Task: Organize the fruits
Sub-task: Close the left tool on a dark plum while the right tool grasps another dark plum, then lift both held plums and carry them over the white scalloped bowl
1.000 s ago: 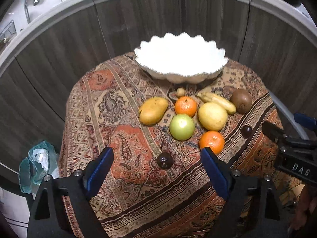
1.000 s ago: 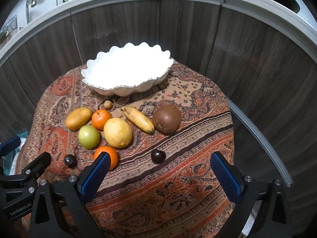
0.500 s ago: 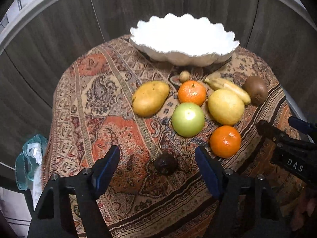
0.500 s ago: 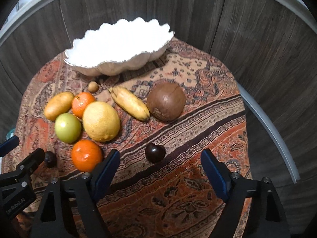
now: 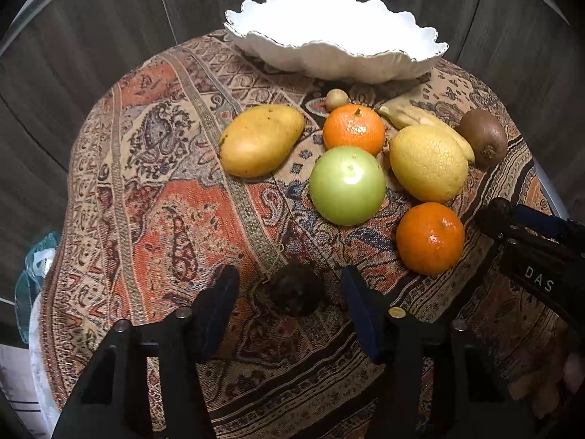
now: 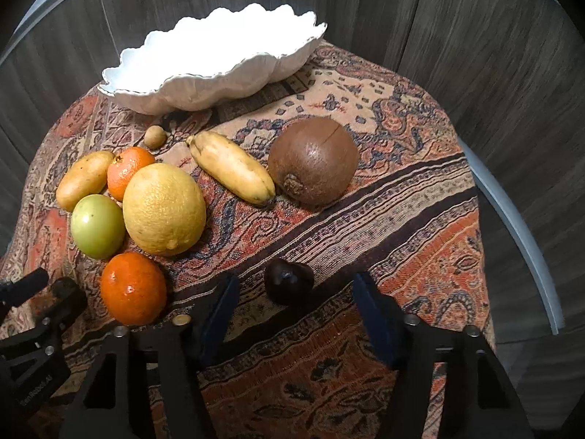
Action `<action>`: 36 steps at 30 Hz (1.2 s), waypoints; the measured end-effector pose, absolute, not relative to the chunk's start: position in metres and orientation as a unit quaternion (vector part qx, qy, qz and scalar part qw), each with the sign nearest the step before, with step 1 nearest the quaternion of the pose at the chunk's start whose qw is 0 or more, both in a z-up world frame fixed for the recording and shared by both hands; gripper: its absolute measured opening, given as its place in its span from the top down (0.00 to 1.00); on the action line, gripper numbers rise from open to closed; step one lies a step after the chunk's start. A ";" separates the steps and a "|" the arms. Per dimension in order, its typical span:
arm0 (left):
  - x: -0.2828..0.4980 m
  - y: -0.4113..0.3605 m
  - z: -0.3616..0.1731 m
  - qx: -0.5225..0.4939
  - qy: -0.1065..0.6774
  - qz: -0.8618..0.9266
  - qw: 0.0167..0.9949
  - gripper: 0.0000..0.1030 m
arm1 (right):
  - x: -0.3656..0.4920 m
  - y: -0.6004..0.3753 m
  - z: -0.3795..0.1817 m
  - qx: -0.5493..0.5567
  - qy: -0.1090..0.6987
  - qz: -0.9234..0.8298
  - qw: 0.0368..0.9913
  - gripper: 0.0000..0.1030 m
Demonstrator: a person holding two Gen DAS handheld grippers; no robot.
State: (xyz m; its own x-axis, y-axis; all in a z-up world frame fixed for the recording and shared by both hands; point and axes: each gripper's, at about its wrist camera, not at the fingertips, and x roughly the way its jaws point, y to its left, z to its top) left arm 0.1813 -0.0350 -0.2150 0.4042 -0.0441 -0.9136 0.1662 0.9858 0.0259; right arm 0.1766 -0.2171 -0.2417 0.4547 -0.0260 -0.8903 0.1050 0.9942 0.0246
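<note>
I have both grippers closing at once, the left gripper (image 5: 290, 301) narrowed around one small dark fruit (image 5: 297, 289) and the right gripper (image 6: 292, 301) around the other dark fruit (image 6: 289, 281), pads not yet touching either. Each sits just off-centre between my jaws, so one pad may strike first and roll it across the patterned cloth (image 6: 420, 219). Beyond the left gripper, the near orange (image 5: 430, 238) sits close to the right gripper's frame, and the white bowl (image 5: 334, 60) farthest off is empty.

White bowl (image 5: 329, 58), orange-brown paisley cloth (image 5: 164, 190), green apple (image 5: 347, 190).
</note>
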 end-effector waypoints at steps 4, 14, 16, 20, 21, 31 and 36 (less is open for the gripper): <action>0.182 -0.036 -0.218 0.056 0.544 -0.064 0.835 0.57 | 0.177 -0.216 -0.245 0.042 0.520 -0.035 0.852 0.48; 0.181 -0.036 -0.219 0.052 0.543 -0.073 0.835 0.73 | 0.175 -0.214 -0.241 0.044 0.515 -0.017 0.856 0.72; 0.179 -0.036 -0.218 0.050 0.542 -0.073 0.836 0.73 | 0.174 -0.214 -0.240 0.043 0.514 -0.018 0.857 0.72; 0.176 -0.036 -0.212 0.050 0.538 -0.073 0.838 0.73 | 0.171 -0.214 -0.235 0.040 0.510 -0.019 0.859 0.73; 0.176 -0.036 -0.209 0.050 0.536 -0.073 0.840 0.73 | 0.170 -0.213 -0.231 0.038 0.507 -0.018 0.861 0.73; 0.181 -0.033 -0.166 0.051 0.516 -0.079 0.851 0.73 | 0.164 -0.209 -0.197 0.042 0.497 0.002 0.867 0.73; 0.193 -0.033 -0.140 0.047 0.509 -0.086 0.855 0.73 | 0.174 -0.205 -0.168 0.041 0.483 0.016 0.875 0.73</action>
